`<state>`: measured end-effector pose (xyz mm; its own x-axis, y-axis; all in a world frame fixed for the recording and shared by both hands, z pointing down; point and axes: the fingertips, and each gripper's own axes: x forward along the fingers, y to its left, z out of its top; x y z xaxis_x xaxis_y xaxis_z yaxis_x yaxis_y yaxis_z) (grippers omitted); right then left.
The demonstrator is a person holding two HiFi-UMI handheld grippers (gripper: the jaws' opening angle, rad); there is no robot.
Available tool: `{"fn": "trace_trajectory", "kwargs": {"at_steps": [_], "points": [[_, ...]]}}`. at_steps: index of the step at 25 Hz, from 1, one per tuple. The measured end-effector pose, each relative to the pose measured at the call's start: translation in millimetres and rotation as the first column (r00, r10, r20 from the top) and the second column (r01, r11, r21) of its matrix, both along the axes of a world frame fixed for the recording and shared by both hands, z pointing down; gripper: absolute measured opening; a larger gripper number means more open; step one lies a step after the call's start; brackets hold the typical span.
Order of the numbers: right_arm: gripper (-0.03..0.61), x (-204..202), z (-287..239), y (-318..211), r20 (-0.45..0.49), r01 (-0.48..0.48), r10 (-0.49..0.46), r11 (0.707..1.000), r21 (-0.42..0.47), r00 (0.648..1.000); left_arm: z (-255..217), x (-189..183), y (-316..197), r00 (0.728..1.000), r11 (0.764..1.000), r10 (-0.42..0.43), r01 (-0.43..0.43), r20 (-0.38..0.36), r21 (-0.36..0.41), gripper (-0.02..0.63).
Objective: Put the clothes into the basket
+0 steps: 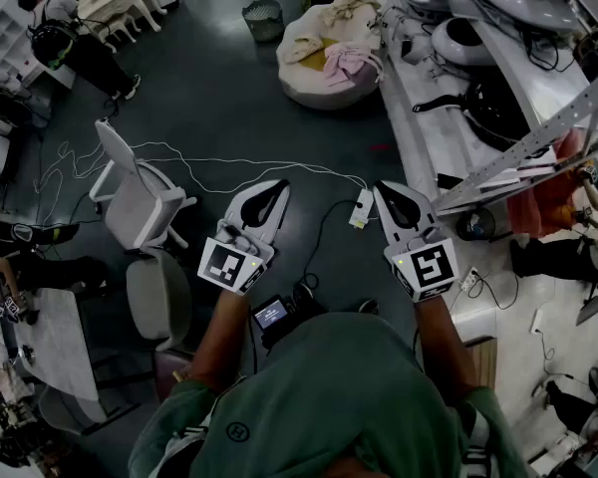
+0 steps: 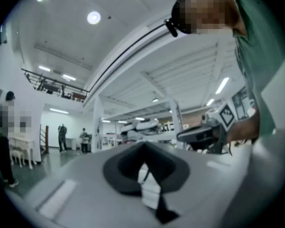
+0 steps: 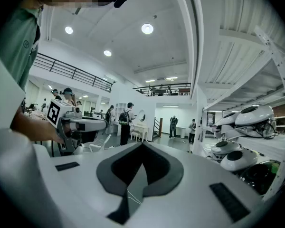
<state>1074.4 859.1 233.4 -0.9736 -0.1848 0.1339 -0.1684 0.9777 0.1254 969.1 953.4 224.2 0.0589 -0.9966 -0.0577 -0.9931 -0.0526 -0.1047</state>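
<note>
the task seems not yet begun: the left gripper (image 1: pixel 276 188) and right gripper (image 1: pixel 388 189) are held out level, jaws pressed together with nothing between them. the clothes (image 1: pixel 335 50), cream and pink, lie heaped on a round white cushion (image 1: pixel 314 90) well ahead, near the dark mesh basket (image 1: pixel 264 19), whose inside is too small to read. the next move likely calls for walking over and opening 1 gripper above a garment.

Head view looks steeply down on left gripper (image 1: pixel 280 183), right gripper (image 1: pixel 382 186).
</note>
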Motion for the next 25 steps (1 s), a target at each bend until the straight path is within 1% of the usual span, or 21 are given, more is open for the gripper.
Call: {"fn": "trace_trajectory", "kwargs": {"at_steps": [11,19,21,25], "points": [[0.005,-15.3,1.8,-1.7,0.003,-0.003,0.003,1.000,-0.008,1.000,3.6,-13.3,-1.5,1.000,1.000,0.001,-0.001,-0.018,0.001,0.005],[0.005,-32.6,-1.8,7.1,0.037,-0.004,0.005,1.000,-0.027,0.999,7.0,-30.7,11.0,1.000,1.000,0.001,-0.001,-0.024,-0.003,0.005],[0.005,-38.7,-0.7,7.3,0.041,-0.006,0.007,0.999,-0.034,0.999,11.4,-38.2,13.1,0.999,1.000,-0.004,0.004,-0.036,-0.008,0.005],[0.005,-51.7,3.4,11.5,0.024,-0.018,0.019,0.998,-0.053,1.000,22.4,-57.5,15.3,0.996,0.999,0.001,-0.004,-0.087,-0.034,0.005]]}}
